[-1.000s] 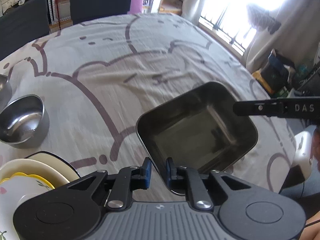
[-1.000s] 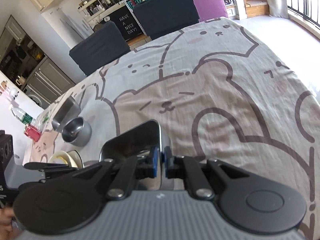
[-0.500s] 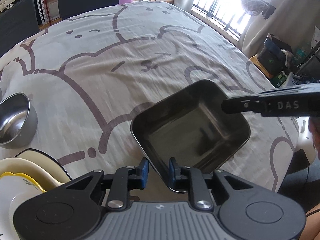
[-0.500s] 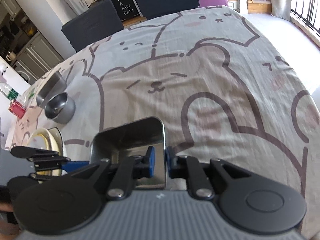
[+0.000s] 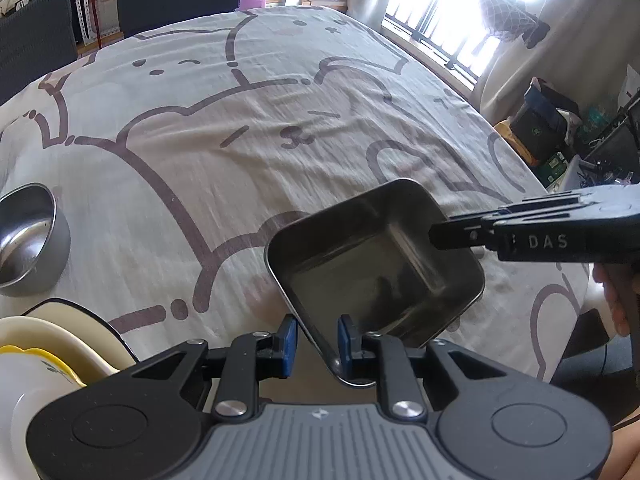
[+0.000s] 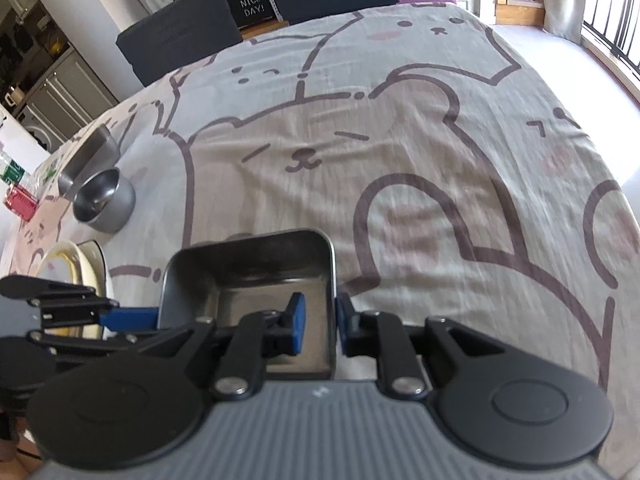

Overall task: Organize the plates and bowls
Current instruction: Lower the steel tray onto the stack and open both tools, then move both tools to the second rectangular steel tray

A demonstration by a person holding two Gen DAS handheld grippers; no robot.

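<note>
A square steel tray (image 5: 376,268) rests on the bear-print tablecloth; it also shows in the right wrist view (image 6: 256,280). My left gripper (image 5: 312,340) straddles the tray's near-left rim with its blue pads apart. My right gripper (image 6: 318,320) straddles the tray's right rim, pads apart; it shows from the side in the left wrist view (image 5: 440,236). A round steel bowl (image 5: 28,240) stands at the left, also in the right wrist view (image 6: 104,200). Stacked cream and yellow plates (image 5: 44,356) lie at the lower left.
A second steel tray (image 6: 86,156) stands behind the round bowl. Dark chairs (image 6: 180,44) line the table's far edge. The table's right edge (image 5: 500,128) drops off toward a window and floor clutter. A red-lidded container (image 6: 20,202) stands far left.
Both grippers have opened on the tray's rim, and the tray has come down level on the cloth. Both cameras have shifted a little.
</note>
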